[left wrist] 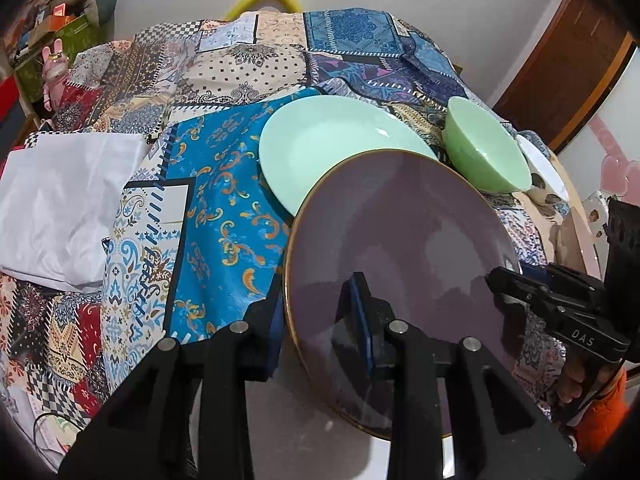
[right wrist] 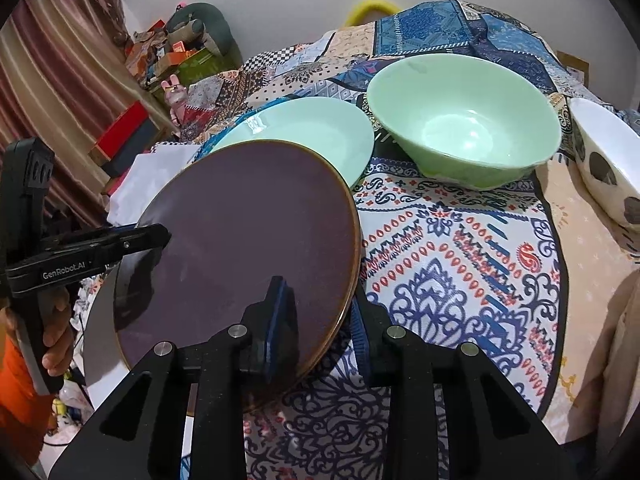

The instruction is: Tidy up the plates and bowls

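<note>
A purple plate (left wrist: pixel 400 240) with a gold rim is held tilted above the table by both grippers; it also shows in the right wrist view (right wrist: pixel 248 232). My left gripper (left wrist: pixel 320 320) is shut on its left rim and appears in the right wrist view (right wrist: pixel 160 236). My right gripper (right wrist: pixel 320 320) is shut on its right rim and appears in the left wrist view (left wrist: pixel 496 280). A mint plate (left wrist: pixel 320 140) (right wrist: pixel 312 132) lies just beyond. A green bowl (left wrist: pixel 484 152) (right wrist: pixel 464 120) stands to its right.
A white spotted bowl (right wrist: pixel 608 168) (left wrist: pixel 544 176) stands at the far right near the table edge. A white cloth (left wrist: pixel 60 200) lies on the left of the patterned tablecloth (right wrist: pixel 460 248). Boxes and clutter (right wrist: pixel 172 56) sit beyond the table at left.
</note>
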Motion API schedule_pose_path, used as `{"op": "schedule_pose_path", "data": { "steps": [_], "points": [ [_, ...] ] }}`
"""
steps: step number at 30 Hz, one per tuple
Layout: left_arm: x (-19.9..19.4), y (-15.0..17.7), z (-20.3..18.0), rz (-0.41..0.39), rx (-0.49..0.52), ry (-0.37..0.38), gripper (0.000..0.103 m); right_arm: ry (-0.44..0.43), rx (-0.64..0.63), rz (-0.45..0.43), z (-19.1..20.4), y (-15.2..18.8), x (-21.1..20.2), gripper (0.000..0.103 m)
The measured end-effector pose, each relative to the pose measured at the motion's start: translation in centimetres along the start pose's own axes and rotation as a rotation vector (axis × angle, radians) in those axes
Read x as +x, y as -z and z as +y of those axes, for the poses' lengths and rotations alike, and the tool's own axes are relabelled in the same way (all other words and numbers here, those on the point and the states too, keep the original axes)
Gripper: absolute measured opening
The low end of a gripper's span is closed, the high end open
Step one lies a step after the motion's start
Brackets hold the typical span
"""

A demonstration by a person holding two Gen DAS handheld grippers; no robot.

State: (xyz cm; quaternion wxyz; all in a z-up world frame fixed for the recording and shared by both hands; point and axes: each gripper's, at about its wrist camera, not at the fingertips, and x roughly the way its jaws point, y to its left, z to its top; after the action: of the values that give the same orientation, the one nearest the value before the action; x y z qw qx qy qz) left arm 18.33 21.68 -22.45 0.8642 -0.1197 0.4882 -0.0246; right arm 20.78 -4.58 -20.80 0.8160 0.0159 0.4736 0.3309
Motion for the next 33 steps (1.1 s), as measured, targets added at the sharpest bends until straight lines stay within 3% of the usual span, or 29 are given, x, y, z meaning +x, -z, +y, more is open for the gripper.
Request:
{"op": "schedule_pose_path", "data": {
  "steps": [21,33],
  "points": [
    [-4.6,2.2,-6.4,-0.040,0.041,0.023,0.030,0.011,0.028,-0.070,-1.5,2.3,-6.2,0.028],
    [-5.6,4.5,-11.2,-0.022,0.068,0.072,0.030,0.048,0.060,-0.102,-3.8,4.4,-10.1,0.028]
  ]
}}
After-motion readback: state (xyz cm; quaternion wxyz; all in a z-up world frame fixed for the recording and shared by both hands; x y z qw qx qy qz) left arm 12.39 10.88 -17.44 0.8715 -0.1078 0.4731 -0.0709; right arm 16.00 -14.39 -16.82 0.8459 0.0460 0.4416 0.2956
